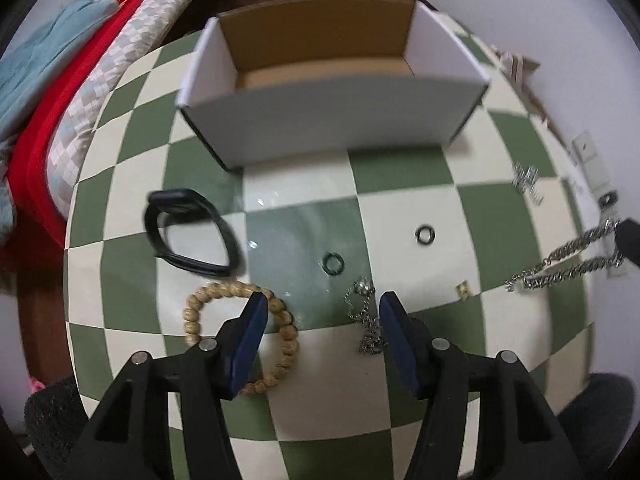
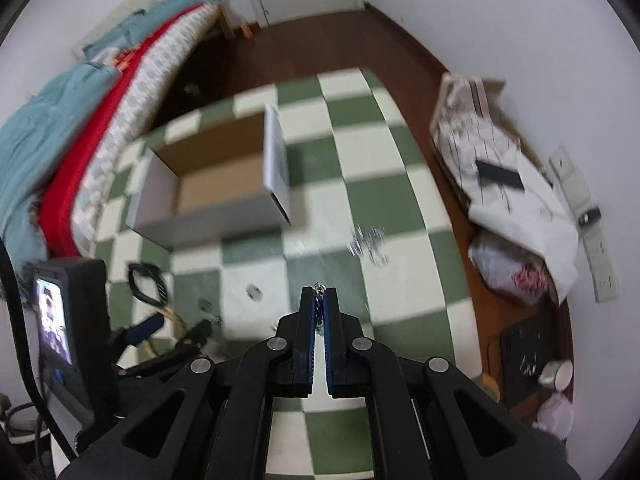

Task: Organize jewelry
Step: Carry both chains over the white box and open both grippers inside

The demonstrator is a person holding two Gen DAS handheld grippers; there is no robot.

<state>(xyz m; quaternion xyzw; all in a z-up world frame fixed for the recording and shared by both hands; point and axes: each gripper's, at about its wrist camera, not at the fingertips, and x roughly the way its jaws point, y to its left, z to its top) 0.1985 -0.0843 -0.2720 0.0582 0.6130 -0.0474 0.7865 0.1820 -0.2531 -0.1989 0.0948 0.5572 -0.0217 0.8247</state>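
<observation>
No readable writing; left claw [image 1: 320, 308] spread empty above table, right claw [image 2: 319, 300] clenched on silver chain [image 1: 576, 260]

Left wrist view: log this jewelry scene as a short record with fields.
surface: green and cream checkered table
container: open cardboard box, upright at the far side, nothing seen inside
left gripper: open, above the table, nothing held
between its fingers: small silver chain by the right finger; wooden bead bracelet under the left finger
right gripper: shut on a thick silver chain, which hangs from it
loose pieces: black band, two dark rings, small gold piece
</observation>
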